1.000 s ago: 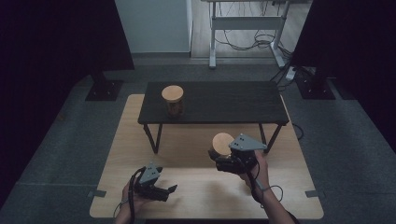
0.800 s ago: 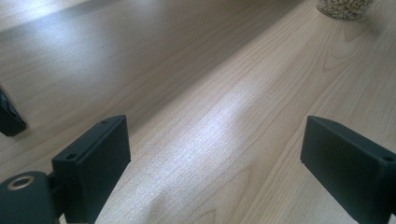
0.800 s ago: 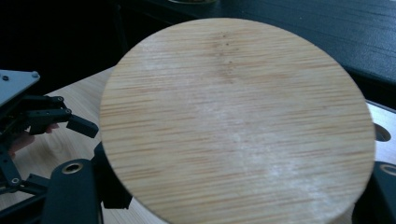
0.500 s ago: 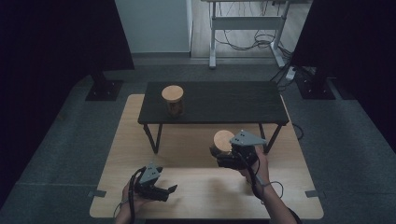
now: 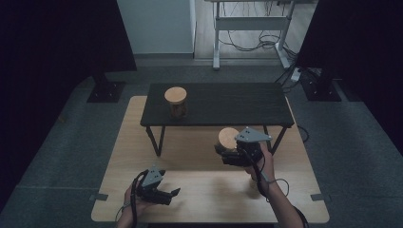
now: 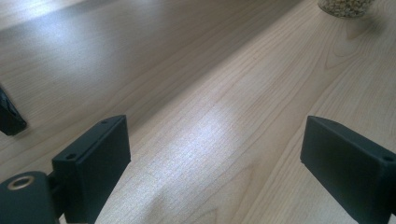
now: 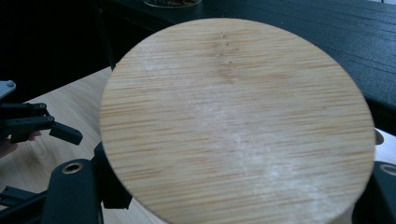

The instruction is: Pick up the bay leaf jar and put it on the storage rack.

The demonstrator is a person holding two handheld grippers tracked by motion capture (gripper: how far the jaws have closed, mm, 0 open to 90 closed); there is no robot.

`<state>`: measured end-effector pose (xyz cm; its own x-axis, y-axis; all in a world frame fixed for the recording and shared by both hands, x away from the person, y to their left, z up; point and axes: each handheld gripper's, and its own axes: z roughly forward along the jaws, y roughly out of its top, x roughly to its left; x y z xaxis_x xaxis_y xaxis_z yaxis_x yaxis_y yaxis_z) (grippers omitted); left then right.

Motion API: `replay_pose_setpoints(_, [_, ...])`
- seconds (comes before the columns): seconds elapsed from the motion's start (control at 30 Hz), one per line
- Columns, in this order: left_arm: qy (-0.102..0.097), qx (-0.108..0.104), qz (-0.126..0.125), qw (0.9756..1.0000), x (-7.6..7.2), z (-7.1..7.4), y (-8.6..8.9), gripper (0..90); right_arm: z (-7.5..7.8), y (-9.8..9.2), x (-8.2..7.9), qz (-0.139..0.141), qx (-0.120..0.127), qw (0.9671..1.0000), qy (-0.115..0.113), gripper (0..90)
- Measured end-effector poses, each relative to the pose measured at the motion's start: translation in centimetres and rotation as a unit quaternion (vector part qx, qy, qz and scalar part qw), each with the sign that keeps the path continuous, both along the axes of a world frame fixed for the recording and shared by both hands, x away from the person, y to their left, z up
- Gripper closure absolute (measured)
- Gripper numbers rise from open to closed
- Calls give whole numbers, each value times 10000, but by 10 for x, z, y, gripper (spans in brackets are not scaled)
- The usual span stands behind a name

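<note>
- The left gripper (image 5: 174, 192) was seen nearest the person, low over the front of the light wooden table (image 5: 209, 197). Its jaws were spread wide with nothing between them; in the left gripper view, bare wood grain was seen in the gap.
- The right gripper (image 5: 227, 154) was held farther in and to the right, above the same table. Its jaws were closed on a jar with a round bamboo lid (image 5: 229, 138), gripped from the sides below the lid.
- In the right gripper view, the lid (image 7: 238, 121) was seen from above, with a black jaw at each lower corner beside it and the left gripper (image 7: 51, 128) farther off at the left edge.
- In the left gripper view, the base of a glass jar of pale grains (image 6: 346, 6) was caught at the top right edge; which jar it was could not be told.
- Beyond the held jar, a low black table (image 5: 228, 102) was stood on the wooden surface.
- On the left part of that black top, a second jar with a bamboo lid (image 5: 176, 101) was stood upright, well apart from both grippers.
</note>
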<state>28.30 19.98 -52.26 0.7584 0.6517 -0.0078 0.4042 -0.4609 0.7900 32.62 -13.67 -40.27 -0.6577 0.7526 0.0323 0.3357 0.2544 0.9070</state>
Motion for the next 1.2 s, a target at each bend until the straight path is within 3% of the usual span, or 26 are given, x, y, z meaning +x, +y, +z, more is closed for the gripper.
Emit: replay_pose_setpoints(1.2, [-22,-34,-64,10000,-2,2,-3,81,21,1,23,-1,-11,9998,-203,251])
